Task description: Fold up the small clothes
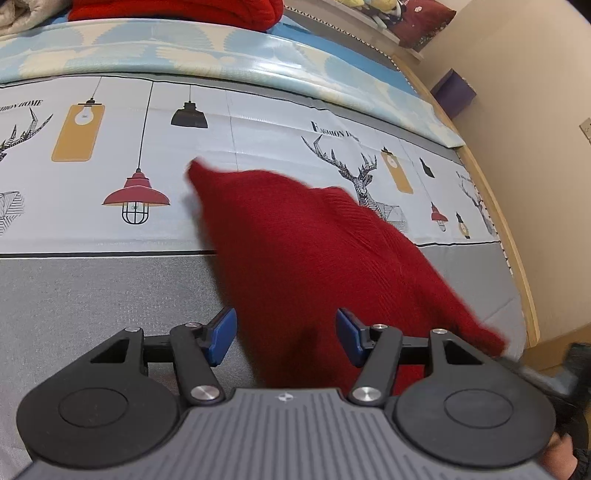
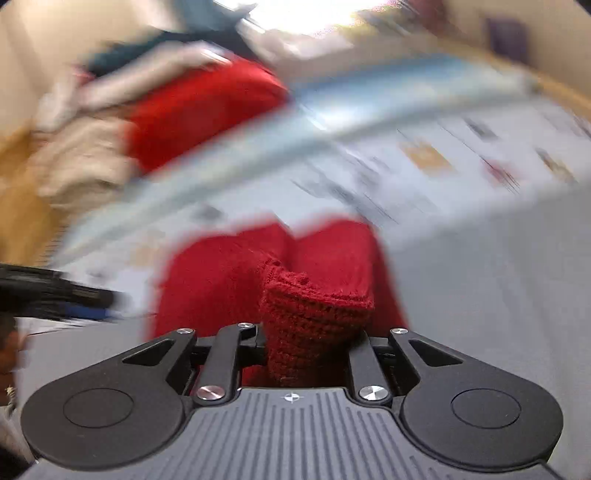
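Red knit garment: lies on the surface, half on the gray strip, half on the cloth printed with lamps and deer; one corner points up toward the red lamp print.
Left gripper: fingers spread apart over the near edge of the garment, the blue pads not touching it.
Right gripper: fingers pinch a bunched fold of the red knit garment; the pads themselves are hidden by the knit.
Far end: a red pile sits beyond the blue patterned mat.
Right wrist view: strongly blurred apart from the gripper and the pinched fold.
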{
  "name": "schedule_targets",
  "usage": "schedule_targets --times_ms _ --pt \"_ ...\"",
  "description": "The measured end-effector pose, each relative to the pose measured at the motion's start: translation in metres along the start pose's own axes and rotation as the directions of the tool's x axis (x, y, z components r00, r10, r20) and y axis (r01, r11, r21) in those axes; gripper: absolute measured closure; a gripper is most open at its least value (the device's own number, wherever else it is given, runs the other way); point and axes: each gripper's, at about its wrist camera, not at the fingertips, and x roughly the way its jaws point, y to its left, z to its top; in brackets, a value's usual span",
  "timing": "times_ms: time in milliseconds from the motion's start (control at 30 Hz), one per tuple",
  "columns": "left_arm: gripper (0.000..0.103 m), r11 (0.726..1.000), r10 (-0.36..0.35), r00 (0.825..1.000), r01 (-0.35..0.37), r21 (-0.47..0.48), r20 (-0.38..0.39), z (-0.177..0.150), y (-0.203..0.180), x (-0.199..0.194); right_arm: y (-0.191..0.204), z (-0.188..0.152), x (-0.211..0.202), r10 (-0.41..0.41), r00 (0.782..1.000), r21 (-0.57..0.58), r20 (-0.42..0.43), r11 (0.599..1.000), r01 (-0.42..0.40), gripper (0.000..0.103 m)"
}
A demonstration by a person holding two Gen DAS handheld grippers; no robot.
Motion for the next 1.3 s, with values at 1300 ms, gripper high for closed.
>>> schedule_targets --times_ms 1300 --pt "0.038 0.988 0.060 0.996 -0.049 0.146 -0.073 -0.011 -0.024 0.030 0.020 0.099 0.100 0.136 0.974 -0.046 -0.182 0.988 -0.146 0.045"
